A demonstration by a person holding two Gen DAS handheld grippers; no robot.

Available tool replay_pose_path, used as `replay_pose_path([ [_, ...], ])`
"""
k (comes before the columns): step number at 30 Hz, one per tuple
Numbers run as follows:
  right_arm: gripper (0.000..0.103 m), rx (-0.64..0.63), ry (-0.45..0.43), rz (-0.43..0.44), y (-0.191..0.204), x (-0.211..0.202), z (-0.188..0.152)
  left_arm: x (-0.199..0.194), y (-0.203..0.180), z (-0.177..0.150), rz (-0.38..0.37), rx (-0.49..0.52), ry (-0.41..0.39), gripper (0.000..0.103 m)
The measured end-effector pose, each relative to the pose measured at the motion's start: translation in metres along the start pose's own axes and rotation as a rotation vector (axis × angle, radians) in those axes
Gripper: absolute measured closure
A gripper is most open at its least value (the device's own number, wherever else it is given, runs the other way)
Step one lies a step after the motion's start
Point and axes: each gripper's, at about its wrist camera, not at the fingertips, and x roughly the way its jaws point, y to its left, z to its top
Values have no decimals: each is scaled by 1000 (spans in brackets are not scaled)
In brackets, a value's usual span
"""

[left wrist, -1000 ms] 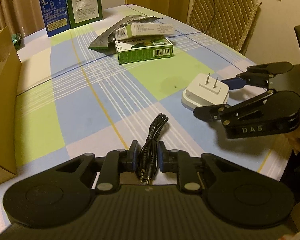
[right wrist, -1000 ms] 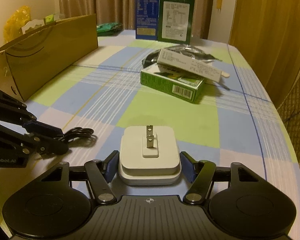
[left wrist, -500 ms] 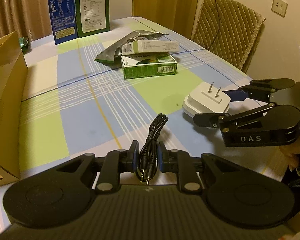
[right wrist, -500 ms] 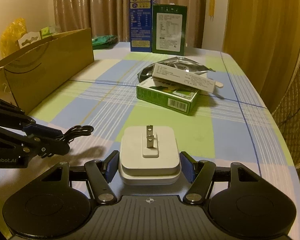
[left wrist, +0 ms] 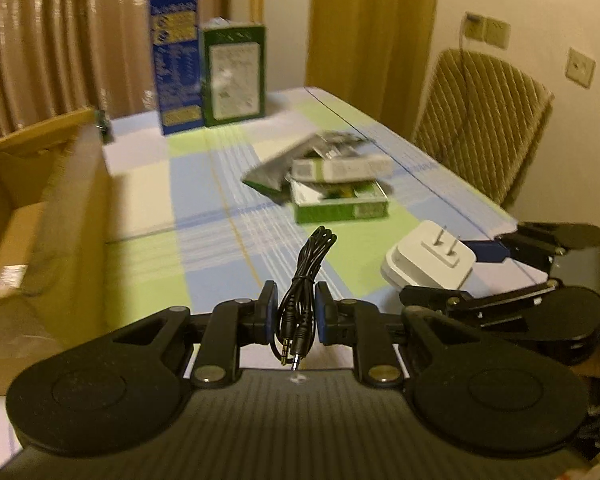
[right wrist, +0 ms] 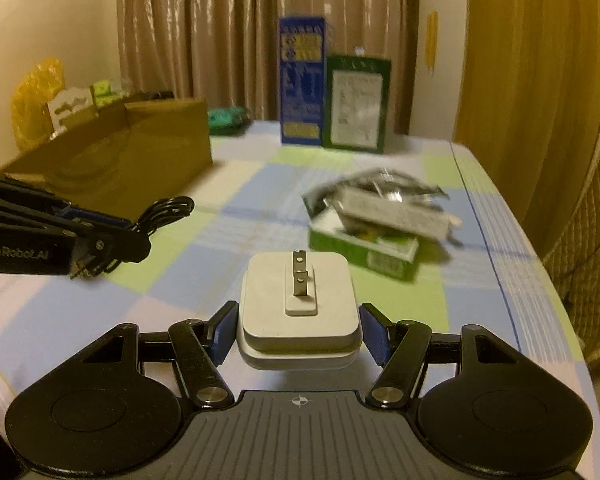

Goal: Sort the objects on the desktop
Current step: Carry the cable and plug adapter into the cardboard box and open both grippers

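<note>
Cable and charger held clear of the checked tablecloth (left wrist: pixel 204 208).

Coiled black audio cable (left wrist: pixel 304 280), its long axis running away from the camera with both jack plugs pointing back toward the wrist, sits clamped between the narrow-set fingers of the left gripper (left wrist: pixel 296 316); white wall charger (right wrist: pixel 298 304), flat with its two prongs pointing up, is pinched at its sides by the half-spread right gripper (right wrist: pixel 298 330). Compared with a second ago, both loads, then resting on the cloth, now hang above it, and more of the room shows. Beyond lie a green carton (left wrist: pixel 338 202) under a white box (left wrist: pixel 340 168), two upright cartons (left wrist: pixel 208 76), and an open cardboard box (left wrist: pixel 40 216) at left.
</note>
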Motion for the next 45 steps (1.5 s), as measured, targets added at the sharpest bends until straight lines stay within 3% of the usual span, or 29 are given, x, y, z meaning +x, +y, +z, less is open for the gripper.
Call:
replay_pose_path([
  [12,41,-116,-156,165,94,-8,100,-89,78,33,179,-56,-121,88],
  [20,41,-197,-139,255,167,31,141,-121,162,36,287,-120,-111,88],
  [27,41,-238,-90,277,203,75,153,-112,218,30,318,-174,-74,88],
  [41,41,-243,-31,276,220,117,151,-83,261,12,299,-243,-48,87],
  [45,41,-232,-21,275,219,123,150,-83,271,10,308,-264,-52,82],
])
